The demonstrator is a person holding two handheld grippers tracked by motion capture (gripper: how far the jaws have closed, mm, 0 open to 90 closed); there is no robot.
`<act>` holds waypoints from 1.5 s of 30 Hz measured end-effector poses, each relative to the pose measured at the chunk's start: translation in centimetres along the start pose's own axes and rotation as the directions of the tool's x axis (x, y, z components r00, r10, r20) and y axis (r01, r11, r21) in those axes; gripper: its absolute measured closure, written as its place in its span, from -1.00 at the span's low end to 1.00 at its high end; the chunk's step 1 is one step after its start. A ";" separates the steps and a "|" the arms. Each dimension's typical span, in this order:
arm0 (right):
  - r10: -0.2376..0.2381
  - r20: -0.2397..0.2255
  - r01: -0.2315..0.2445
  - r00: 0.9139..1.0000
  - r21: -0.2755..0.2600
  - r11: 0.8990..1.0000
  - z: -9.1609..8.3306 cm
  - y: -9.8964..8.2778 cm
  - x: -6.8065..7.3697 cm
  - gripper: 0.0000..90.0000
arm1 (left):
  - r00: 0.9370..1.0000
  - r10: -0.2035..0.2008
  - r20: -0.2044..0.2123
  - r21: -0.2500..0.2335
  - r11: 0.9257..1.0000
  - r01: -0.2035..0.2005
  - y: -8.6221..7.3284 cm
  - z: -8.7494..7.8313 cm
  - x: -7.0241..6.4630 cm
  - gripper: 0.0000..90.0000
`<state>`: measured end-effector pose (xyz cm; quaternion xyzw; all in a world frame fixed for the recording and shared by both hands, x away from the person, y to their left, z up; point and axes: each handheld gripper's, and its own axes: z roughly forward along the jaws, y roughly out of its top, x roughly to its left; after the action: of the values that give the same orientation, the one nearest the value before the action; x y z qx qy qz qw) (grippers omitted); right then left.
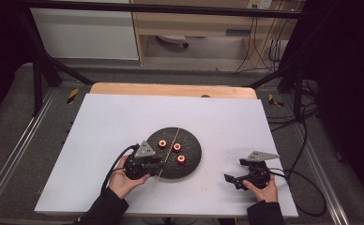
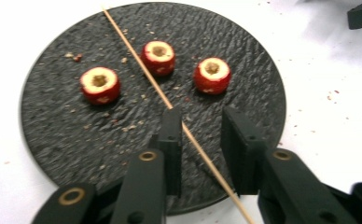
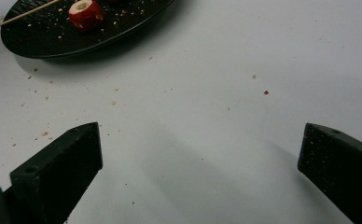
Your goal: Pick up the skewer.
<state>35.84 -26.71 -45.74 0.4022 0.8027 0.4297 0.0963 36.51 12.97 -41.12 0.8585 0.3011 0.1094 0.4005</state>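
While the person's left hand (image 1: 124, 180) holds the left gripper (image 2: 201, 122) low at the near edge of the round black slate plate (image 2: 67, 135), the two black jaws stand a little apart, one on each side of the thin wooden skewer (image 2: 142, 65). They are not clamped on it yet; the left jaw seems to touch the stick or stand just beside it, and the right jaw is apart from it. The skewer lies flat across the plate, from its far edge to the near rim, and its near end goes out over the white table sheet (image 1: 109, 117).

Nearer to the person's right side, the right gripper (image 3: 200, 154) rests in the right hand (image 1: 260, 187) above the bare white sheet, well apart from the plate, with its jaws spread wide and nothing between them.

Farther on the plate stand three small red cored fruits (image 2: 159, 57), all upright with the pale hollow on top. One is on the left of the skewer, two are on the right, and the middle one is just beside the stick. Small crumbs lie around them.

I judge that the step in hand is the picking of the skewer. The next move asks for closing the left jaws squarely on the thin stick, without rolling it against the nearest fruit, and then lifting it level.
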 end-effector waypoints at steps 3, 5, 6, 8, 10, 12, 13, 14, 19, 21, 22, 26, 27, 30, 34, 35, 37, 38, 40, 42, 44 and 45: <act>0.003 -0.003 -0.003 1.000 -0.004 1.000 0.0 0.0 0.0 -0.99 | 1.000 0.000 0.010 0.013 1.000 0.000 0.0 0.4 -0.2 0.67; -0.001 -0.002 0.001 1.000 -0.001 1.000 0.0 0.0 0.0 -0.99 | 1.000 0.001 0.015 0.025 1.000 -0.002 0.0 0.7 -0.4 0.74; 0.002 -0.004 -0.002 1.000 -0.003 1.000 0.0 0.0 0.0 -0.99 | 1.000 0.003 0.019 0.030 1.000 -0.003 0.1 0.9 -0.5 0.82; 0.002 -0.004 -0.002 1.000 -0.004 1.000 0.0 0.0 0.0 -0.99 | 1.000 0.001 0.023 0.036 0.999 -0.002 0.0 1.1 -0.5 0.85; 0.001 -0.003 -0.001 1.000 -0.002 1.000 0.0 0.0 0.0 -0.99 | 1.000 -0.008 0.030 0.040 0.999 0.007 0.0 1.3 -0.6 0.95; 0.002 -0.005 -0.002 1.000 -0.003 1.000 0.0 0.0 0.0 -0.99 | 0.999 -0.011 0.035 0.051 0.999 0.010 -0.1 1.5 -0.6 0.99; 0.002 -0.004 -0.002 1.000 -0.002 1.000 0.0 0.0 0.0 -0.99 | 0.999 -0.013 0.039 0.057 0.998 0.011 -0.2 1.6 -0.6 0.99; 0.002 -0.004 -0.002 1.000 -0.002 1.000 0.0 0.0 0.0 -0.99 | 0.999 -0.015 0.043 0.062 0.998 0.012 -0.3 1.7 -0.6 0.99; 0.000 -0.005 0.000 1.000 -0.003 1.000 0.1 0.0 0.0 -0.99 | 0.999 -0.007 0.042 0.085 0.996 0.003 -0.6 1.9 -0.7 0.99; 0.004 -0.004 -0.004 1.000 -0.002 1.000 0.1 0.0 0.0 -0.99 | 0.999 -0.008 0.035 0.089 0.996 0.005 -0.7 1.9 -0.7 1.00; 0.000 -0.003 0.000 1.000 0.000 1.000 0.1 0.0 0.0 -0.99 | 0.999 -0.004 0.032 0.095 0.995 0.001 -0.8 1.8 -0.6 1.00; -0.001 -0.003 0.001 1.000 -0.002 1.000 0.0 0.0 0.0 -0.99 | 1.000 -0.008 0.012 0.095 0.995 0.007 -1.1 1.3 -0.2 1.00; -0.001 -0.002 0.001 1.000 -0.001 1.000 0.0 0.0 0.0 -0.99 | 1.000 -0.009 0.008 0.096 0.995 0.009 -1.1 1.2 -0.1 0.99; 0.003 -0.002 -0.003 1.000 -0.001 1.000 0.1 0.0 0.0 -0.99 | 1.000 -0.012 -0.013 0.101 0.995 0.014 -1.3 0.9 0.4 1.00; 0.005 -0.003 -0.005 1.000 -0.001 1.000 0.1 0.0 0.0 -0.99 | 0.999 -0.015 -0.036 0.103 0.995 0.018 -1.5 0.5 0.9 1.00; 0.005 -0.003 -0.005 1.000 -0.001 1.000 0.1 0.0 0.0 -0.99 | 0.999 -0.017 -0.042 0.103 0.994 0.021 -1.5 0.5 1.0 1.00; 0.001 -0.002 -0.001 1.000 -0.001 1.000 0.1 0.0 0.0 -0.99 | 0.999 -0.019 -0.048 0.102 0.994 0.024 -1.4 0.3 1.1 0.99; 0.000 -0.002 0.000 1.000 0.000 1.000 0.1 0.0 0.0 -0.99 | 0.999 -0.021 -0.050 0.099 0.995 0.026 -1.3 0.2 1.2 0.99; 0.000 -0.001 0.000 1.000 -0.002 1.000 0.1 0.0 0.0 -0.99 | 0.998 -0.027 -0.057 0.094 0.995 0.032 -0.9 -0.2 1.3 0.84; 0.001 -0.002 -0.001 1.000 -0.002 1.000 0.1 0.0 0.0 -0.99 | 0.997 -0.031 -0.069 0.092 0.995 0.038 -0.4 -0.5 1.5 0.62; 0.001 -0.002 -0.001 1.000 -0.001 1.000 0.1 0.0 0.0 -0.99 | 0.996 -0.035 -0.078 0.107 0.993 0.043 0.1 -0.6 1.7 0.41; -0.001 -0.002 0.001 1.000 0.000 1.000 0.1 0.0 0.0 -0.99 | 0.996 -0.036 -0.080 0.117 0.992 0.045 0.4 -0.5 1.8 0.29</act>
<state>35.87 -26.69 -45.80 0.4012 0.8030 0.4302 0.0956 37.86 14.18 -40.56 0.8696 0.3396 0.1163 0.3390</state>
